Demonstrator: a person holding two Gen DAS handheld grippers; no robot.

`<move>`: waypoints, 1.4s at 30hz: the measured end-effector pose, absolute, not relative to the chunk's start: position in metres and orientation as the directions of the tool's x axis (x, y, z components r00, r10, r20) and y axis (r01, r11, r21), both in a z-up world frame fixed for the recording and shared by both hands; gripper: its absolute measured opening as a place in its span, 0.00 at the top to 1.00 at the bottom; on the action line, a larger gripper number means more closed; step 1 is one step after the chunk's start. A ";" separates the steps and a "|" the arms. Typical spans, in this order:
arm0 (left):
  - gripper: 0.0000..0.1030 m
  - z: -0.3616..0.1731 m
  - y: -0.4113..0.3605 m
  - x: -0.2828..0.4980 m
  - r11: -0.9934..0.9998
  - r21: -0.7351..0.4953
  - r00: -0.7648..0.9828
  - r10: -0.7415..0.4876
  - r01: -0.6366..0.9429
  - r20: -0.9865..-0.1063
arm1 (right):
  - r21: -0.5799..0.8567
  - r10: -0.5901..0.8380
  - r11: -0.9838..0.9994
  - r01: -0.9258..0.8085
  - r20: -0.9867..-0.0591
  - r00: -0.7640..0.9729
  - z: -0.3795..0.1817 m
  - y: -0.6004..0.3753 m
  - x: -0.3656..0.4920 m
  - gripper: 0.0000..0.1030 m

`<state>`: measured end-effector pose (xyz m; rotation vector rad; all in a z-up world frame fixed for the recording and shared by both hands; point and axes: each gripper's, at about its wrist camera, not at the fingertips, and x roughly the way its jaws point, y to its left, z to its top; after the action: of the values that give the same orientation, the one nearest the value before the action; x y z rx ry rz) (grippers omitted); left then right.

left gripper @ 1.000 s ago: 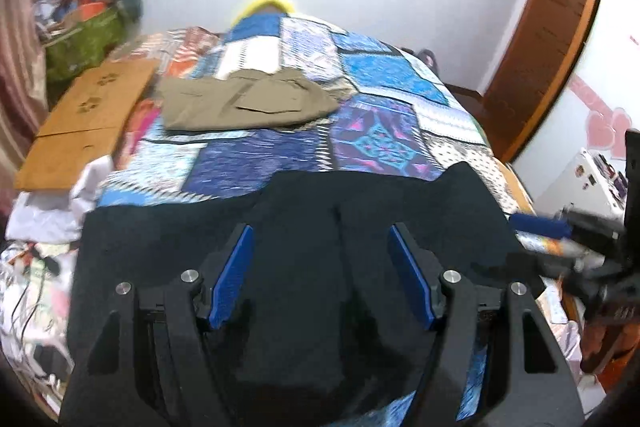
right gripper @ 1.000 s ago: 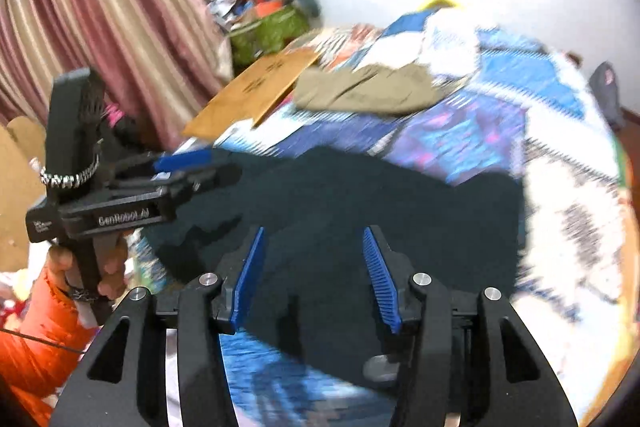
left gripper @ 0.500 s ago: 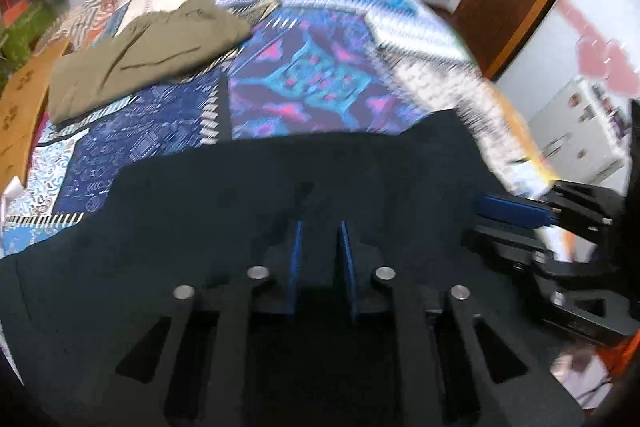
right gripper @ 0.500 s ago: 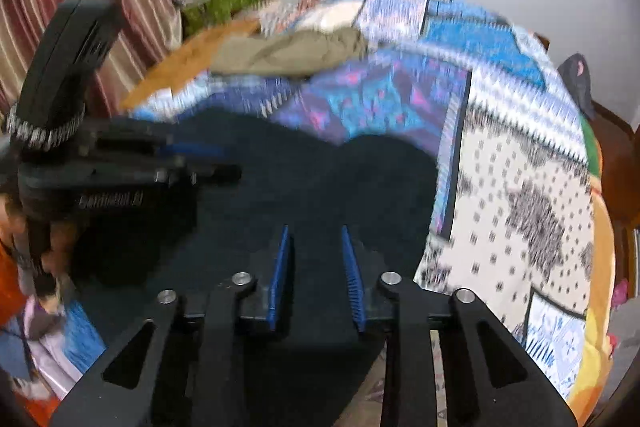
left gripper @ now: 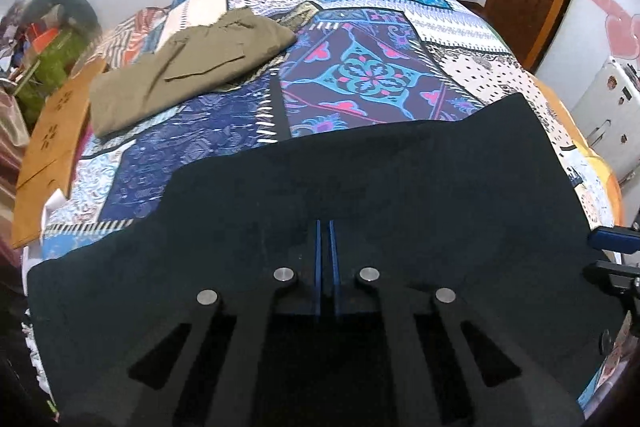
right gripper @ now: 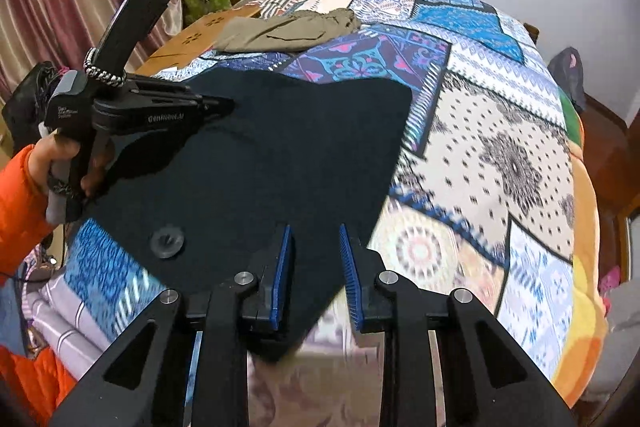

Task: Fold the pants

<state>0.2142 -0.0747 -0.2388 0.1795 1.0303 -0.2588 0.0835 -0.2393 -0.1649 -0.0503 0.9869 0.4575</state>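
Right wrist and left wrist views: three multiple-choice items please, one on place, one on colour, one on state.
1. Where is the khaki garment?
A. On the quilt, beyond the pants
B. Under the pants
C. On the floor

2. What colour is the sleeve?
A. Blue
B. Orange
C. Grey

3. How do the left fingers stand?
A. Wide apart
B. Out of view
C. Closed together

Key: 1 A, it lies folded on the far left of the quilt, apart from the pants. 2 B, orange cloth shows at the wrist. 3 C, the blue pads nearly meet over the pants.
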 end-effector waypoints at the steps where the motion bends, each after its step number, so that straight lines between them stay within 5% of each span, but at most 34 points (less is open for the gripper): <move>1: 0.91 -0.236 -0.070 0.213 0.960 0.041 0.497 -0.106 0.277 -0.861 | 0.165 0.347 0.906 -0.390 -0.817 0.460 -0.165 -0.241 0.081 0.78; 5: 0.89 -0.216 -0.033 0.196 0.974 0.001 0.526 -0.121 0.226 -0.842 | 0.189 0.345 0.914 -0.359 -0.828 0.443 -0.158 -0.252 0.074 0.78; 10: 0.46 -0.182 0.022 0.153 0.994 0.013 0.619 -0.059 0.111 -0.783 | 0.163 0.337 0.920 -0.356 -0.795 0.505 -0.125 -0.250 0.072 0.78; 21: 0.35 -0.176 0.142 0.064 0.984 -0.113 0.642 0.003 -0.139 -0.767 | 0.149 0.456 0.842 -0.519 -0.709 0.537 -0.089 -0.158 0.094 0.76; 32: 0.28 -0.246 0.194 0.019 0.827 -0.460 0.577 -0.213 -0.323 -0.789 | 0.157 0.450 0.786 -0.598 -0.809 0.378 -0.153 -0.081 0.103 0.74; 42: 0.28 -0.267 0.194 0.058 0.787 -0.538 0.588 -0.291 -0.302 -0.755 | 0.202 0.458 0.784 -0.586 -0.826 0.328 -0.168 -0.086 0.102 0.72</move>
<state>0.0577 0.1938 -0.2668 -0.6923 0.9633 0.0070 0.1018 -0.0864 -0.1679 -0.1423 1.0297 0.6864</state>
